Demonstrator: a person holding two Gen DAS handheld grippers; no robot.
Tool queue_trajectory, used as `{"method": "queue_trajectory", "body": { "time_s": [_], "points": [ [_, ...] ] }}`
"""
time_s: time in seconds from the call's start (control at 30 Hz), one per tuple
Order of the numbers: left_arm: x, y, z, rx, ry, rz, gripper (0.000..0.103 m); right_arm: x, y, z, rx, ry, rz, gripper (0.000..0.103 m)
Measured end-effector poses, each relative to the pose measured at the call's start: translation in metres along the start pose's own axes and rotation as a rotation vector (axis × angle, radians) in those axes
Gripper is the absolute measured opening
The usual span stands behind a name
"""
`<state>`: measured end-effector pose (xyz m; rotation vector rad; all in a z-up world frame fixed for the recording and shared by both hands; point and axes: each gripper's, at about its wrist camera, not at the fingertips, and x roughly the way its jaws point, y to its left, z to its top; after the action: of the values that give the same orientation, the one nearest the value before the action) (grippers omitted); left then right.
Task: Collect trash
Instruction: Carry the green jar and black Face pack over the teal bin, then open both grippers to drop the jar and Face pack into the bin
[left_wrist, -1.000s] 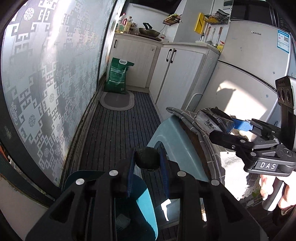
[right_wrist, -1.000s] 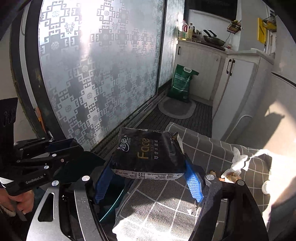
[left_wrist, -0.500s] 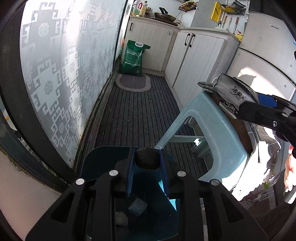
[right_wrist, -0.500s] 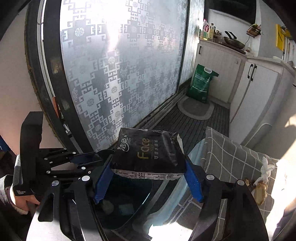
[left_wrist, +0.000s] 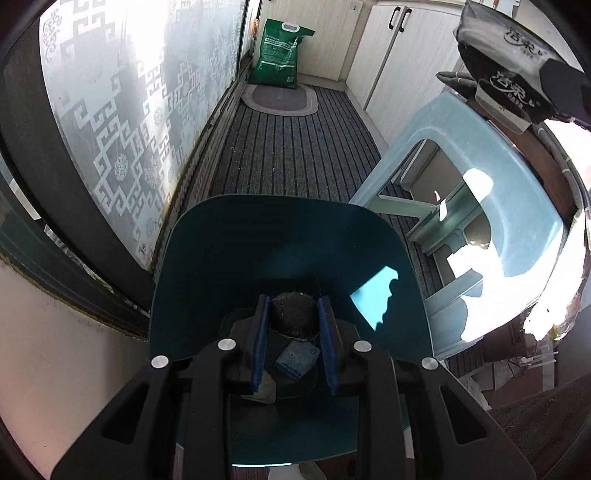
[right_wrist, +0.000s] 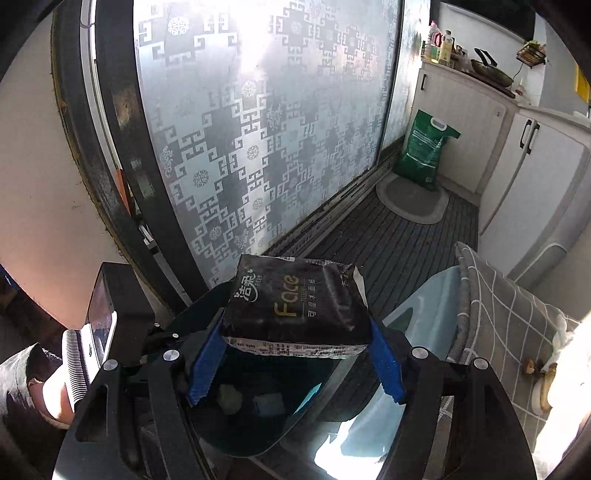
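My left tongs (left_wrist: 294, 318) are narrowly set, pads clamped on a dark round lump of trash (left_wrist: 294, 313) above the open teal bin (left_wrist: 229, 258). My right tongs (right_wrist: 295, 354) stand wide, gripping a black Face tissue pack (right_wrist: 295, 306) above the same bin (right_wrist: 258, 439). Only the left view shows the blue scrap (left_wrist: 297, 359) on the bin floor sharply, and the pale blue stool's (left_wrist: 491, 177) legs. Only the right view shows the grey checked cloth (right_wrist: 506, 325) over the stool, and a hand (right_wrist: 55, 398) at the left edge.
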<state>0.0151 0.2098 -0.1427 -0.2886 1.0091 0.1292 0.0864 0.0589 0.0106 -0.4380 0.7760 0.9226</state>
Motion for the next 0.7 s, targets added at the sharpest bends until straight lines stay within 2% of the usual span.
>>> {"method": "queue_trajectory", "body": {
  "time_s": [0.23,0.27,0.7],
  "points": [
    [0.019,0.004,-0.013,0.006,0.087,0.020,0.029,0.019,0.004,-0.004,0.004,0.062,0.015,0.072],
    [0.019,0.003,-0.014,0.012,0.088,0.022,0.031,0.020,0.005,-0.005,0.003,0.069,0.015,0.072],
    [-0.013,0.009,-0.004,-0.002,-0.040,0.001,0.033,0.045,0.007,-0.018,-0.019,0.149,0.015,0.072]
  ]
}}
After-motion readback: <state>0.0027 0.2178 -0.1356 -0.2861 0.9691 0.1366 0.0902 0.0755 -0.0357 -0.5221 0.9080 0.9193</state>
